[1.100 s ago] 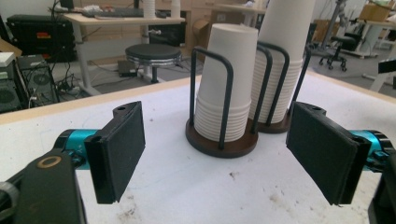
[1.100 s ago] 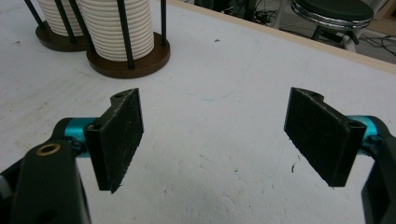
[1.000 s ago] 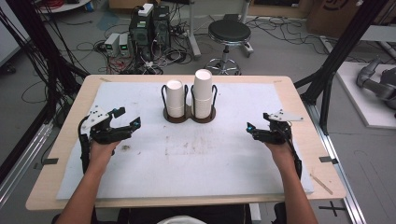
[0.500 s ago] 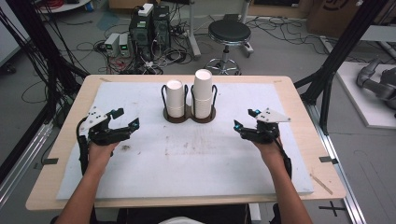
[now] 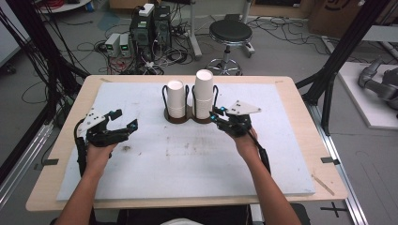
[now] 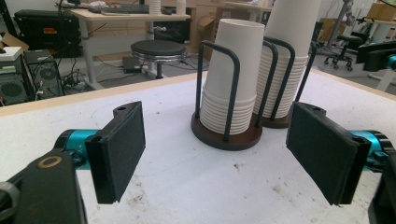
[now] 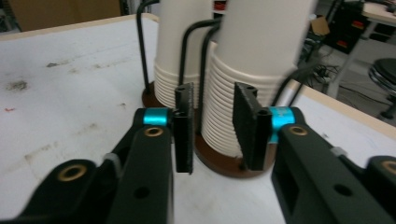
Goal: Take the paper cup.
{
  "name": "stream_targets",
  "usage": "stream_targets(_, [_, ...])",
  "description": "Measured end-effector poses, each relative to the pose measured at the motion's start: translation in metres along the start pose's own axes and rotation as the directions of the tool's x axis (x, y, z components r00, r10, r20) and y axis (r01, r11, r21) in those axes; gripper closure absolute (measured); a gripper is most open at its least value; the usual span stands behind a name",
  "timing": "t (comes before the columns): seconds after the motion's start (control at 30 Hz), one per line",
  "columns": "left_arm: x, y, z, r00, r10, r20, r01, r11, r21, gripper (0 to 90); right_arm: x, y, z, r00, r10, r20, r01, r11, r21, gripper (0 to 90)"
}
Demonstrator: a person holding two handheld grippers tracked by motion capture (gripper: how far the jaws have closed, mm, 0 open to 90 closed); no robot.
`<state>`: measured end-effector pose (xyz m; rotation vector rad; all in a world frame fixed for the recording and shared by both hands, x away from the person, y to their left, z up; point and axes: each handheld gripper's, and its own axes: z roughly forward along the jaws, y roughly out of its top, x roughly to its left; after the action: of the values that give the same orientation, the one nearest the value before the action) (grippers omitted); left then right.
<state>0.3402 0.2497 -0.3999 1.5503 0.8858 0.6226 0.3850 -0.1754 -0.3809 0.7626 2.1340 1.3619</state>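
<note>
overhead forward-down, two low views sharing cup stacks [image 5: 196,97]

Black two-jaw tongs [image 5: 217,116] with teal collars, brass rivets, grey three-cornered top plates, trailing black cables.

two cup stacks [image 5: 176,97] [image 5: 203,93], two grippers [image 5: 123,123] [image 5: 217,116], one stool [image 5: 230,33]

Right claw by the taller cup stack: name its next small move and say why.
Probably ease the right claw forward so its jaws straddle the taller cup stack. The jaws stand slightly apart, just short of the stacked rims, holding nothing. The left claw waits wide open, well clear of the cup holder.
</note>
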Motion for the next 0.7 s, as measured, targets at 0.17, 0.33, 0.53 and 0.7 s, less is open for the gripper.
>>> stream_targets(0.17, [0.003, -0.002, 0.002, 0.9999, -0.01, 0.002, 0.01, 0.9999, 0.006, 19.7, 0.014, 0.007, 0.028, 0.9993, -0.029, -0.025, 0.029, 1.0, 0.007, 89.6])
stream_targets(0.33, [0.004, -0.003, 0.003, 0.9999, -0.015, 0.0, 0.015, 0.9999, 0.008, 19.7, 0.021, 0.013, 0.049, 0.9997, -0.014, -0.02, 0.014, 1.0, -0.001, 90.0])
stream_targets(0.53, [0.003, -0.003, 0.002, 0.9999, -0.014, 0.001, 0.014, 0.9998, 0.012, 19.7, 0.029, 0.013, 0.065, 0.999, 0.006, -0.044, -0.006, 1.0, 0.003, 90.0])
stream_targets(0.7, [0.004, -0.003, 0.003, 0.9999, -0.014, 0.002, 0.014, 0.9998, 0.012, 19.7, 0.036, 0.01, 0.082, 0.9986, 0.016, -0.05, -0.015, 1.0, 0.021, 90.0])
